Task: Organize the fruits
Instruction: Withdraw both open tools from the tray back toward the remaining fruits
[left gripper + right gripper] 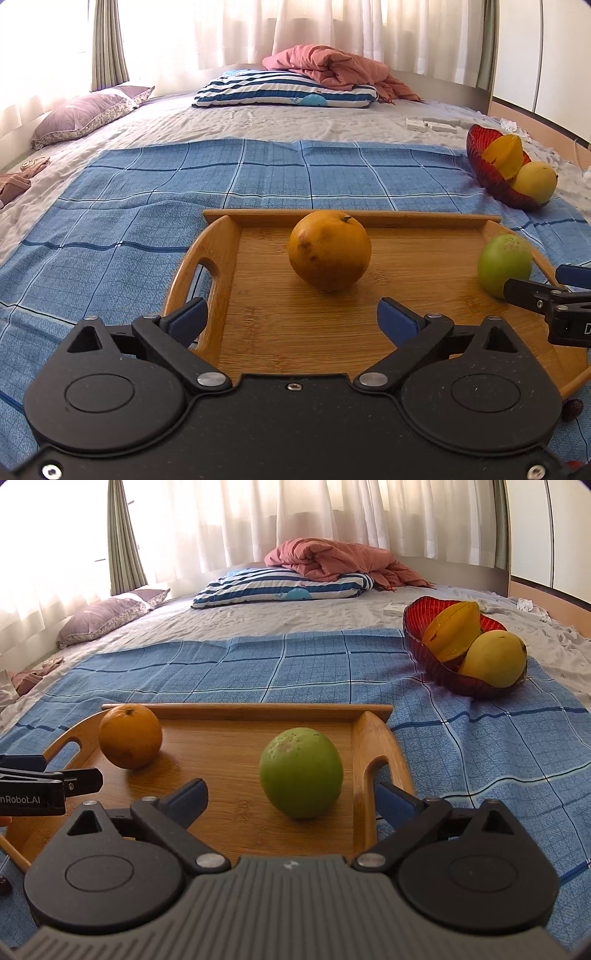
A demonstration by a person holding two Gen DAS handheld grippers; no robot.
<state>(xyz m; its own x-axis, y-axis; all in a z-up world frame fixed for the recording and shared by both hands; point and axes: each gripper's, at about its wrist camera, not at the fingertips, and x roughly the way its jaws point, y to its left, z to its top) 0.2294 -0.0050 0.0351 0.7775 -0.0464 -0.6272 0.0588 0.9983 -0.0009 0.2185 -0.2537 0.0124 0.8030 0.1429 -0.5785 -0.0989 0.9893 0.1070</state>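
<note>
A wooden tray (258,332) (221,746) lies on the blue checked cloth on the bed. On it rest an orange (329,251) (130,736) at the left and a green round fruit (504,264) (301,772) at the right. My left gripper (291,314) stands open just short of the orange, nothing between its fingers. My right gripper (290,797) is open too; the green fruit sits just ahead of its fingertips, untouched, and its right finger is outside the tray's right handle. A red glass bowl (491,181) (436,668) at the far right holds a starfruit (452,631) and a yellow mango (495,659).
Pillows (284,90) and a pink quilt (332,66) lie at the head of the bed, small white boxes (430,125) beyond the cloth. A small dark red fruit (572,408) lies by the tray's near right corner. Blue cloth (129,221) stretches left of the tray.
</note>
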